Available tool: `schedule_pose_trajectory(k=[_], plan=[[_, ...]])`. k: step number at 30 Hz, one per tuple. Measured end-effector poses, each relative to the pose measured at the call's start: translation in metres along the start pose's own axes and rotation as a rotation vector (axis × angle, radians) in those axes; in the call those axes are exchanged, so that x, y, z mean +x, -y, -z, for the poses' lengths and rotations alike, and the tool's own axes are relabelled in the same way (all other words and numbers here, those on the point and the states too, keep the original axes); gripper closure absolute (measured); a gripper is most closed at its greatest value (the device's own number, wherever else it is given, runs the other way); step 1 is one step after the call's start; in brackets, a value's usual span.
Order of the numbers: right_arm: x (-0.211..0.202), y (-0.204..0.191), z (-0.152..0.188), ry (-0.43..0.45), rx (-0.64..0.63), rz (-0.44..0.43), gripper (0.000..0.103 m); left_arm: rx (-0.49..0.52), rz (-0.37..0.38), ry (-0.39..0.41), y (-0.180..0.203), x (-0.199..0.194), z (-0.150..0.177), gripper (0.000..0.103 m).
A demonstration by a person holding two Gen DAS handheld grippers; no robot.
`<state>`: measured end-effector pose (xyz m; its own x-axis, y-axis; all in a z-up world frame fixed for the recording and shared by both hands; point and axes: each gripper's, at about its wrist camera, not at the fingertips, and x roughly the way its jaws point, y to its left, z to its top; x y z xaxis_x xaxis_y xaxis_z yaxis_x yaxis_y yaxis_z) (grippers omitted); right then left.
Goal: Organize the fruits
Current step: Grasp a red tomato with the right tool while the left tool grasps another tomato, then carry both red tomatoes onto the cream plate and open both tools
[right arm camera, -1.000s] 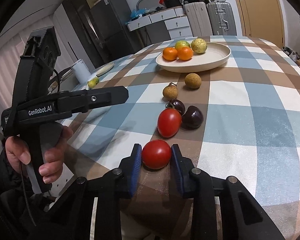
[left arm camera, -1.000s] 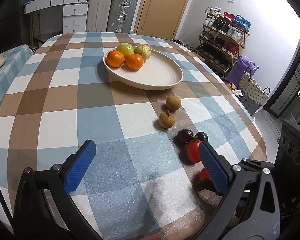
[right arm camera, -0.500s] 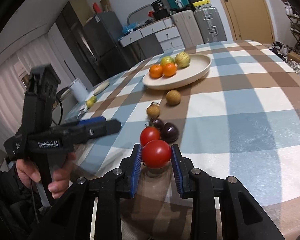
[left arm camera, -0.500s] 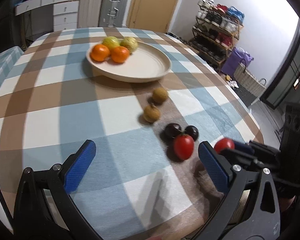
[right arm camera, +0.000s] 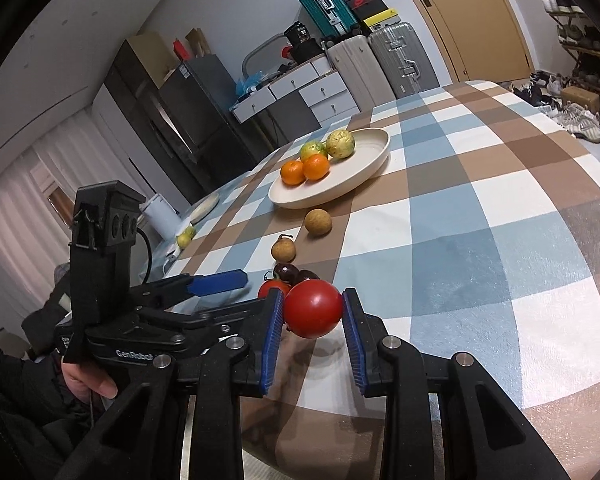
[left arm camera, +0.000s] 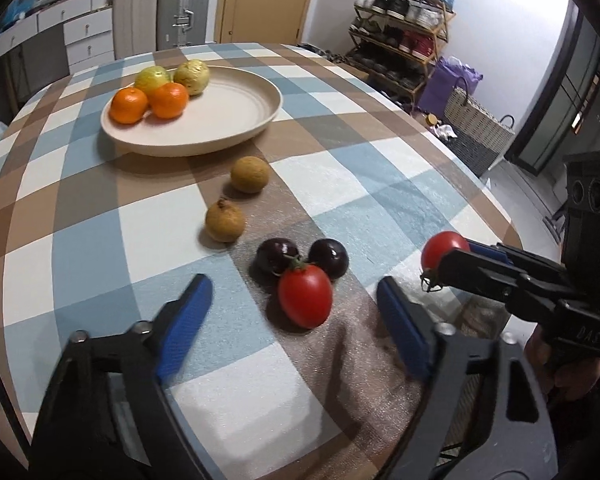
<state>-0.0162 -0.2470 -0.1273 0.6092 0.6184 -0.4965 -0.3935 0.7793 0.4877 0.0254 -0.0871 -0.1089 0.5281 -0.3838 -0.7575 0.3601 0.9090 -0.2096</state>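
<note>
Red and round, a tomato [right arm camera: 313,314] sits clamped between the blue pads of the right tongs [right arm camera: 313,332], lifted clear of the table [right arm camera: 480,208]; from the left wrist view the same tomato [left arm camera: 444,249] shows at the tip of the right tongs [left arm camera: 456,258], above the near right edge of the checked cloth. Left tongs [left arm camera: 292,320] stand wide open and hold nothing, their blue pads on either side of a second, oval tomato [left arm camera: 305,295] that lies on the table [left arm camera: 80,208] between them without touching either pad. Just beyond this tomato, and touching it, lie two dark plums [left arm camera: 278,256] side by side. Farther on, two brown longans [left arm camera: 225,221] lie apart from each other in a line that leads toward a cream plate [left arm camera: 236,120]. On the far left part of the plate rest two oranges [left arm camera: 129,105] and, behind them, two yellow-green fruits [left arm camera: 192,76], all four bunched together. Its right half is bare. From the right wrist view, the left tongs [right arm camera: 220,282] appear at the left, near the fruit on the cloth, gripped by a hand [right arm camera: 86,380].
</note>
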Motion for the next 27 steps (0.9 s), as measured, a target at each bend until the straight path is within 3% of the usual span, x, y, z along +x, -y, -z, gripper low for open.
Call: schedule_pose_trajectory(k=[2,6,8,21,27], plan=[[0.001,0.002,0.000,-0.002,0.002,-0.004,0.073,0.006,0.007,-0.008,0.002,0.002,0.000,0.040],[0.002,0.004,0.000,-0.007,0.012,-0.004,0.073,0.002,0.028,-0.017,0.001,0.002,0.000,0.069],[0.003,0.006,0.001,-0.011,0.021,-0.008,0.073,0.003,0.031,-0.025,0.001,0.003,0.001,0.077],[0.004,0.003,0.000,-0.018,0.006,-0.007,0.073,-0.036,0.086,-0.001,-0.009,-0.012,0.000,0.078],[0.010,-0.001,-0.003,-0.028,-0.008,-0.014,0.073,-0.031,0.096,0.046,-0.012,-0.028,-0.012,0.078]])
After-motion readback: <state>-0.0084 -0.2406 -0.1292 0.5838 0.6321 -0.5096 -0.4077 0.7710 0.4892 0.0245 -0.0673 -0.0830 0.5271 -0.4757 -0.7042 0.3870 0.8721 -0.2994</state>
